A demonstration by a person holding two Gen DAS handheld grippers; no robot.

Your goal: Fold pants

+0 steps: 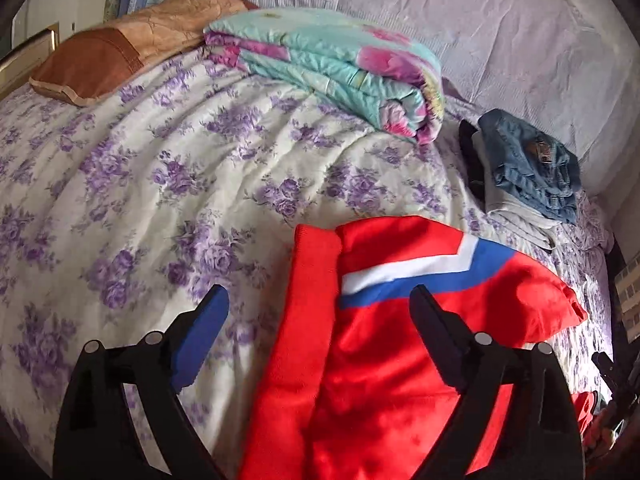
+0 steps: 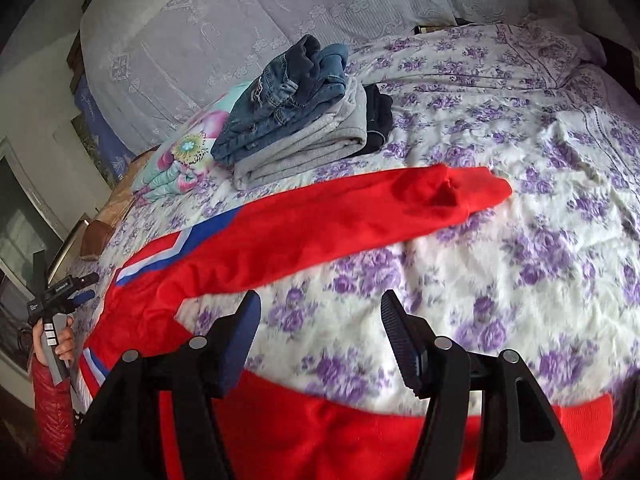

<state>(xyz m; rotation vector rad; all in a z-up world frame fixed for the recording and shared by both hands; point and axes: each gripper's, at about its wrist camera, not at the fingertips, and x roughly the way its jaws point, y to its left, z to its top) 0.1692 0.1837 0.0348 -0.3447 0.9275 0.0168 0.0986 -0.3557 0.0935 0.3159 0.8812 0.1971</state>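
Note:
Red pants [image 1: 380, 360] with a blue and white stripe lie on the purple-flowered bedspread [image 1: 160, 168]. My left gripper [image 1: 320, 292] hovers open above their striped part, and nothing sits between its fingers. In the right wrist view one red leg [image 2: 340, 216] stretches up and right across the bed, while another red part [image 2: 320, 432] lies along the bottom. My right gripper [image 2: 320, 296] stands open over the bare bedspread [image 2: 500, 280] between those two parts and holds nothing. The left gripper [image 2: 89, 287] also shows at the far left, held by a hand [image 2: 60, 344].
A stack of folded clothes, jeans [image 2: 288, 96] on a grey garment [image 2: 308, 148] beside a black one [image 2: 380, 116], sits behind the pants. A folded floral quilt [image 1: 332, 72] and a brown pillow [image 1: 96, 60] lie further back. A white lace cloth [image 1: 480, 20] covers the back.

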